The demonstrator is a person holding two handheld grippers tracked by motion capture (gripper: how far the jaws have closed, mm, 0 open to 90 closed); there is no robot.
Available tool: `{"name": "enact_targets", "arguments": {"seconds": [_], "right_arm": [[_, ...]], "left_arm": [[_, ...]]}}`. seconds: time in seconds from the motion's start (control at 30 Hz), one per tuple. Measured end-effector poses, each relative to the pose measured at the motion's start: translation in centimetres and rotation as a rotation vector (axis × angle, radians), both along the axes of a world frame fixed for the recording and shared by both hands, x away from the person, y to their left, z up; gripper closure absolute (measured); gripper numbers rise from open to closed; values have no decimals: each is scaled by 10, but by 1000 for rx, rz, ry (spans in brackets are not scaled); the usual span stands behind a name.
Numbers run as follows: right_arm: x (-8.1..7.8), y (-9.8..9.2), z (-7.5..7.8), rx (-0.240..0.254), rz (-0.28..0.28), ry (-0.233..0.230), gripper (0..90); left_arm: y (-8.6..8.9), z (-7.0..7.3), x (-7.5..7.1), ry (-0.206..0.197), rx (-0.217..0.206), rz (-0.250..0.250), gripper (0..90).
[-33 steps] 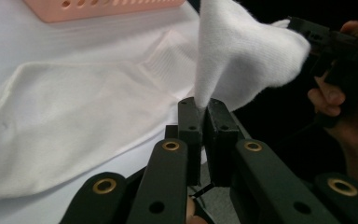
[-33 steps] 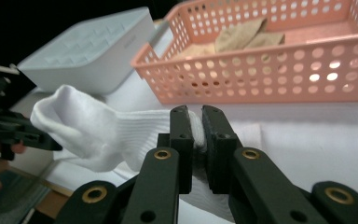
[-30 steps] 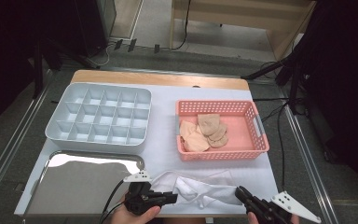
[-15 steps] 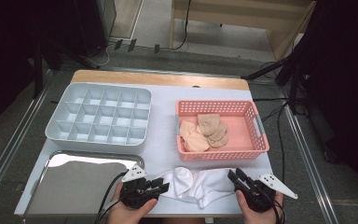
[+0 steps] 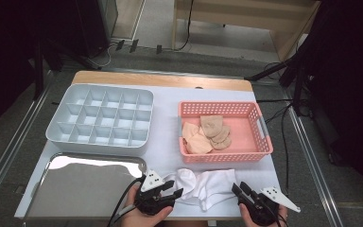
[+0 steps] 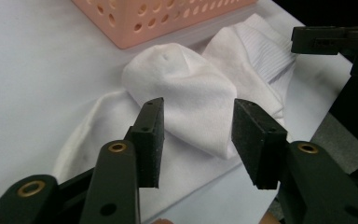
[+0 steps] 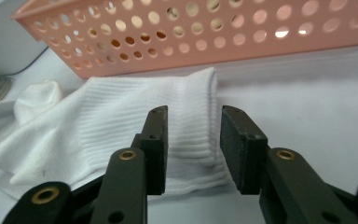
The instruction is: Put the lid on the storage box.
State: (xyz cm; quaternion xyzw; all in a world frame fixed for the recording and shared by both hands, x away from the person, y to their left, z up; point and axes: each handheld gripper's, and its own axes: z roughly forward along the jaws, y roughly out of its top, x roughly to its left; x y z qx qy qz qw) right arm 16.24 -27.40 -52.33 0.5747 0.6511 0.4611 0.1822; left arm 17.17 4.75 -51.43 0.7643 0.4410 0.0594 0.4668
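A pair of white socks [image 5: 203, 187] lies bunched on the white table cover, in front of the pink basket [image 5: 263, 142]. My left gripper [image 5: 172, 193] is at the socks' left end, its jaws just opened. In the left gripper view its pads [image 6: 151, 135] stand apart with the folded toe part [image 6: 186, 93] lying just beyond them, untouched. My right gripper [image 5: 237, 189] is at the right end, jaws also newly opened. In the right gripper view the ribbed cuff [image 7: 191, 116] lies flat between its open pads [image 7: 235, 144]. The right gripper also appears at the top right of the left gripper view [image 6: 335, 39].
Several beige socks [image 5: 208, 135] lie in the pink basket. A grey compartment tray [image 5: 56, 135] stands at the back left. A shiny metal tray [image 5: 85, 184] lies at the front left, beside my left hand. The table's front edge runs just under both hands.
Both grippers were shut at the socks' ends a second ago and now stand open. The socks have settled into a heap on the table. The right gripper has sunk toward the cuff.
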Motion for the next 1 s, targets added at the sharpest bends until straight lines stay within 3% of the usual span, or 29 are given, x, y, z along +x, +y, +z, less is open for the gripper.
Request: {"name": "enact_targets", "arguments": {"seconds": [0.17, 0.23, 0.37, 0.43, 0.67, 0.73, 1.0], "right_arm": [[3, 8, -6, -60, 11, 14, 833], [3, 7, -5, -69, 23, 11, 873], [2, 4, -3, -75, 32, 7, 900], [1, 1, 0, -67, 28, 5, 900], [-2, -14, 4, -46, -1, 7, 900], [0, -15, 1, -49, 3, 20, 900], [0, -15, 1, -30, -14, 10, 871]], "left_arm": [[-13, -4, -1, -23, 43, -30, 568], [-18, -7, -2, -34, 100, -26, 603], [-18, -10, -1, -14, 128, -29, 859], [-14, -7, 0, -13, 121, -28, 892], [6, -2, 0, -19, 105, -1, 889], [11, -5, -1, -11, 116, 1, 865], [33, -3, -2, -2, 65, 64, 707]]}}
